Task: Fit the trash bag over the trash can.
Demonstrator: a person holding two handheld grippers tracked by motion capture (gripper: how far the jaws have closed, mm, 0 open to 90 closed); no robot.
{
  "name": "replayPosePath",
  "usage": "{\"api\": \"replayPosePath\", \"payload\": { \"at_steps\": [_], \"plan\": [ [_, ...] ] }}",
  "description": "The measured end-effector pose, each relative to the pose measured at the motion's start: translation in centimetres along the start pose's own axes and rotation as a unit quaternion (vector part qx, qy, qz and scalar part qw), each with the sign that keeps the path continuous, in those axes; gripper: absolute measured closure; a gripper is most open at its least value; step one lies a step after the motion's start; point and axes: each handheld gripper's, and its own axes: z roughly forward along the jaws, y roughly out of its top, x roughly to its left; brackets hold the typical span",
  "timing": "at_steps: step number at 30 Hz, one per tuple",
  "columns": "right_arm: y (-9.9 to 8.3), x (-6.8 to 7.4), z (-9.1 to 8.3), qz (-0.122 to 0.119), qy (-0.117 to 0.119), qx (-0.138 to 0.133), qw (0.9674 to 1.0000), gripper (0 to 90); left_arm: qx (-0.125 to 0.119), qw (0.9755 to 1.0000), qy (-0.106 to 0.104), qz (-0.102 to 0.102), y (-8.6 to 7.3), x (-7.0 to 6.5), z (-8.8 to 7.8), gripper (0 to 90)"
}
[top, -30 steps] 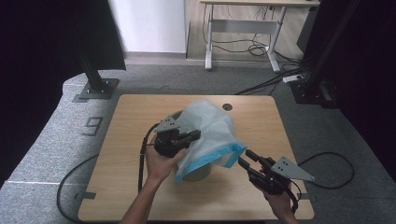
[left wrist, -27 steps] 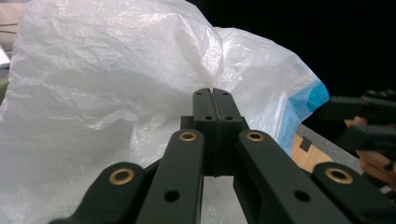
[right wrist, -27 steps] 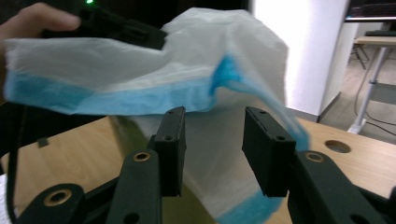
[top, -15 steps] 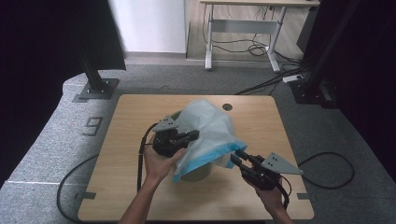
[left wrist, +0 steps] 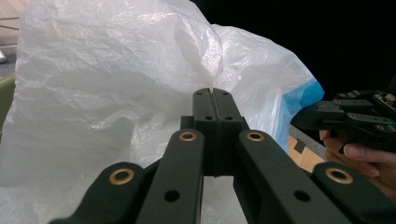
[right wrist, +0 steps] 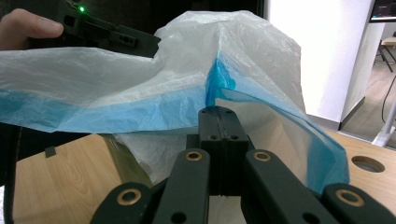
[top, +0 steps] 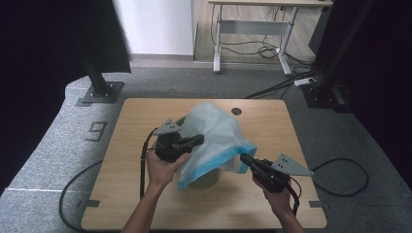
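High view has the white plastic bag (top: 214,133) with its blue rim draped over a bin (top: 204,178) at frame centre, the left gripper (top: 197,141) clamped on its left side and the right gripper (top: 244,159), jaws just closed, apparently pinching the blue edge.

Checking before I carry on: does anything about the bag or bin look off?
The plastic bag sits askew: it balloons above the bin with its blue hem lifted off the rim, pinched by both the left gripper and the right gripper.
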Motion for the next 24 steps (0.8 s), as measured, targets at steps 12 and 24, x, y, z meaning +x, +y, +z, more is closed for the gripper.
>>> {"api": "replayPosePath", "payload": {
  "at_steps": [12,24],
  "plan": [
    [0.1,0.1,-0.3,0.002,0.005,-0.004,1.0000,79.7,-0.004,1.0000,-0.002,-0.006,-0.1,0.3,-0.3,89.9],
    [0.5,0.5,-1.4,-0.011,-0.011,-0.015,0.9998,70.2,-0.004,1.0000,-0.002,-0.008,-0.1,0.4,-0.3,89.9]
  ]
}}
